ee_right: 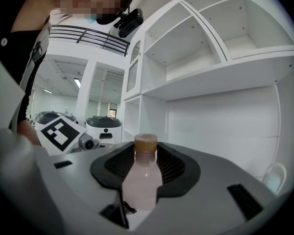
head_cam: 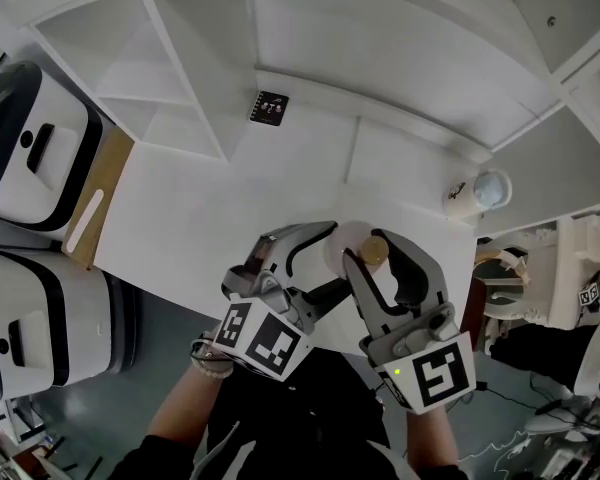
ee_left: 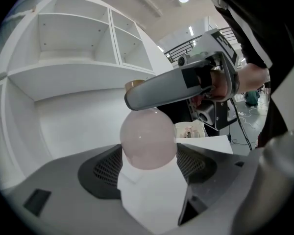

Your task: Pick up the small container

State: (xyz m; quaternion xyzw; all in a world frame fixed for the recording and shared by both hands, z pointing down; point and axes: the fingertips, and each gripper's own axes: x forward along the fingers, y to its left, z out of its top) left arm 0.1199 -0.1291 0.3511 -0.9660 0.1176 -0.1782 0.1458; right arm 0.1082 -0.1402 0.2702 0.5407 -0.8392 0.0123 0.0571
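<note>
A small container (head_cam: 348, 249), a pale pink bottle with a brown cap (head_cam: 377, 251), was held just above the near edge of a white worktop (head_cam: 230, 203). The left gripper (head_cam: 332, 256) and the right gripper (head_cam: 368, 248) were both closed on it. Bare worktop lay open behind it as far as the white shelves (head_cam: 170, 78). A cup (head_cam: 468, 198) stood near the right edge. A small black card (head_cam: 269, 107) carried print too small to read. The bottle showed no label. Seen from the head, its long axis ran left to right, with the cap to the right.
</note>
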